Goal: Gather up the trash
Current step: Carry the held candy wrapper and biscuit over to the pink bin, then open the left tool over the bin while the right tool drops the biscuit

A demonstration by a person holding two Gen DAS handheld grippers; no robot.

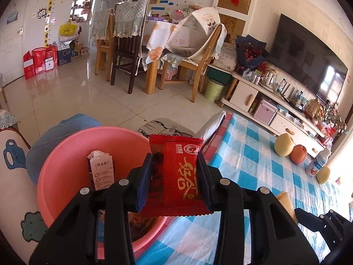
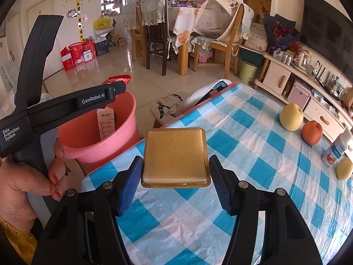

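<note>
The left gripper (image 1: 175, 176) is clamped on a red wrapper (image 1: 176, 176), held over the pink bucket (image 1: 66, 154) at lower left. The right gripper (image 2: 175, 183) grips a gold plastic tray (image 2: 174, 156) above the checked tablecloth (image 2: 253, 154), frame centre.

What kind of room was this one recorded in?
Most likely a home's combined living and dining room: a large TV above a low media cabinet, a dining table with wooden chairs, and a giraffe height chart on the wall.
</note>
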